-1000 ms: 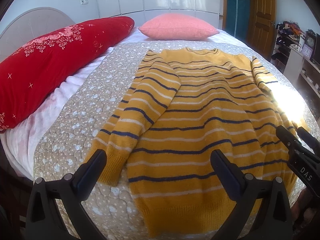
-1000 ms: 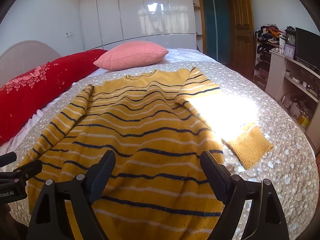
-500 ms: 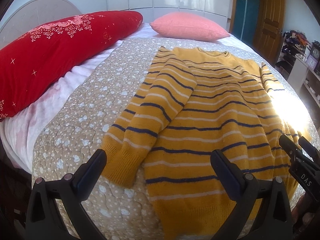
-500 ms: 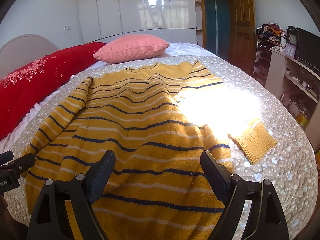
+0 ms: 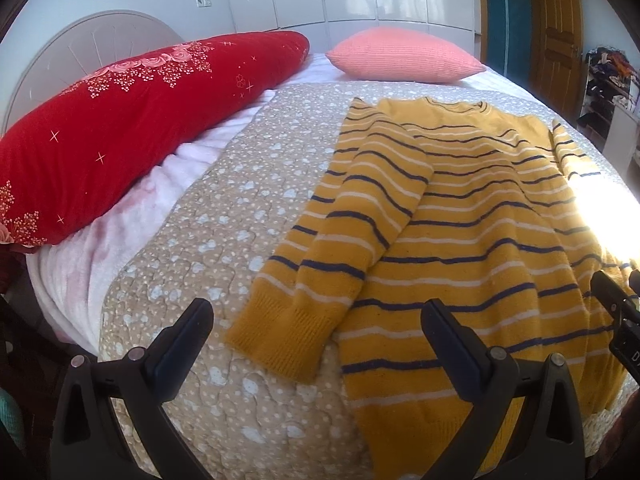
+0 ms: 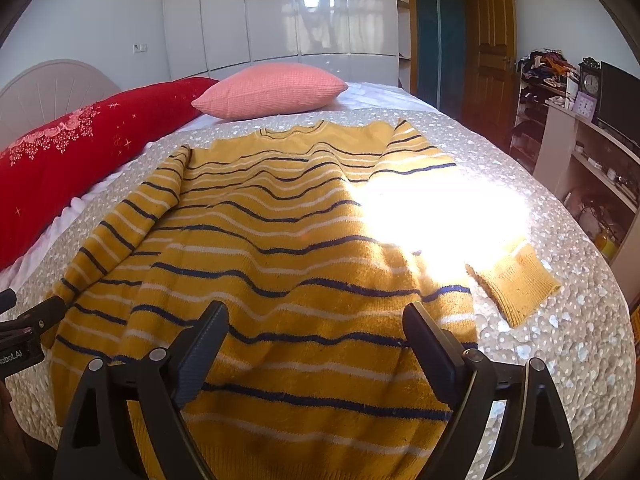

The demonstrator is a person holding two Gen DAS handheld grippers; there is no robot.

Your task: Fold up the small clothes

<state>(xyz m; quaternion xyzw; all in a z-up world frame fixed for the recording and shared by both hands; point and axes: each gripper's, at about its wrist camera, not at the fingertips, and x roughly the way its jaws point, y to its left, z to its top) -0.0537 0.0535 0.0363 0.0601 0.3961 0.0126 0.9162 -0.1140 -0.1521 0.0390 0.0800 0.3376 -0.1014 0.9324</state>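
Observation:
A yellow sweater [image 5: 472, 216] with navy and white stripes lies flat on the bed, neck at the far side; it also shows in the right wrist view [image 6: 288, 248]. Its left sleeve [image 5: 344, 240] lies folded along the body's left side, cuff near me. Its right sleeve cuff [image 6: 516, 284] lies out to the right on the bedspread. My left gripper [image 5: 316, 340] is open and empty, above the left cuff near the hem. My right gripper [image 6: 316, 340] is open and empty, above the hem's middle.
A beige dotted bedspread [image 5: 192, 264] covers the bed. A long red pillow [image 5: 132, 120] and a pink pillow [image 5: 404, 60] lie at the far left and head. Shelves with clutter [image 6: 592, 148] and a wooden door [image 6: 488, 60] stand to the right.
My left gripper has moved left, so the sweater has shifted right in its view. My right gripper has shifted only slightly. Both stay open.

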